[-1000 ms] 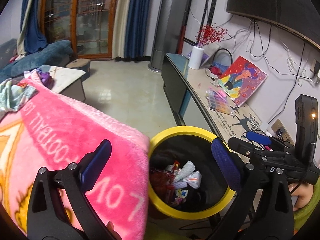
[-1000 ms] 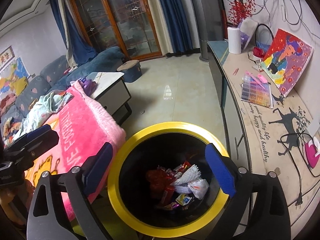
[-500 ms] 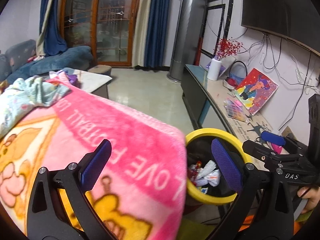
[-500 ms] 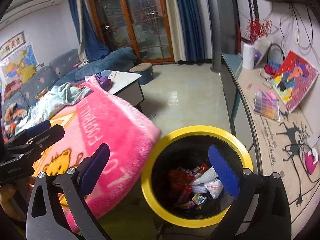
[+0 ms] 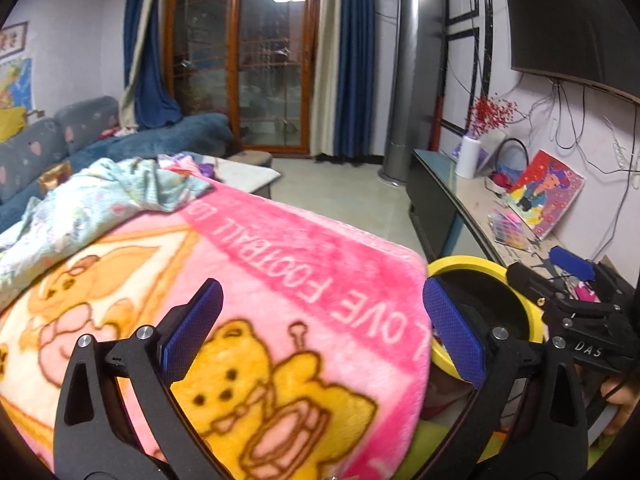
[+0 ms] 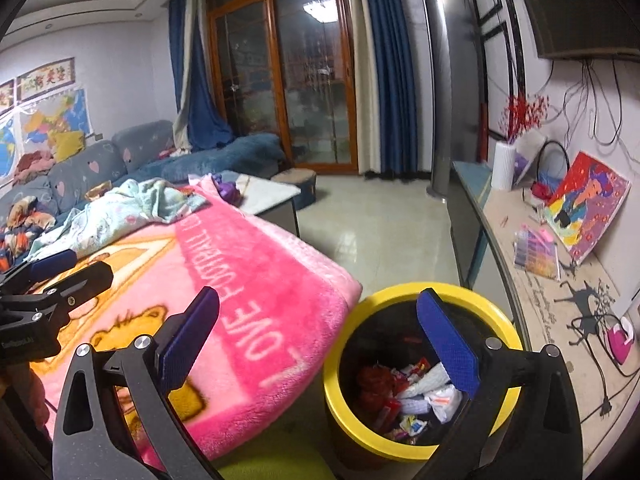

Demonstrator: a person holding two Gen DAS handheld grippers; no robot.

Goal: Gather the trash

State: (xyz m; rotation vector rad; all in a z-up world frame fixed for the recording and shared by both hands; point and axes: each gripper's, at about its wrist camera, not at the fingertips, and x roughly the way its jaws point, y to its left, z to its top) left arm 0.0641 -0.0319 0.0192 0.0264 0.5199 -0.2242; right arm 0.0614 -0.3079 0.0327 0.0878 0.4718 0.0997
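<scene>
A yellow-rimmed black trash bin (image 6: 496, 428) stands on the floor at the lower right, with wrappers and crumpled paper (image 6: 416, 396) inside. My right gripper (image 6: 320, 340) is open and holds nothing; it hangs above the gap between the bin and a pink cartoon blanket (image 6: 248, 304). In the left wrist view my left gripper (image 5: 320, 328) is open and holds nothing over the pink blanket (image 5: 280, 288), with the bin's rim (image 5: 472, 264) partly hidden behind its right finger. The right gripper (image 5: 576, 284) shows at the right edge there, and the left gripper (image 6: 60, 276) at the left edge of the right wrist view.
A low TV console (image 6: 552, 280) with a painting (image 6: 588, 208), a white vase (image 6: 503, 166) and cables runs along the right wall. A light patterned cloth (image 6: 120, 208) lies on the blanket. A sofa (image 6: 92, 168) stands at the left; a tiled floor (image 6: 380, 232) stretches beyond.
Both grippers have drawn back and swung left, away from the bin. The bin has slid to the lower right in both views, and the pink blanket now fills much more of them.
</scene>
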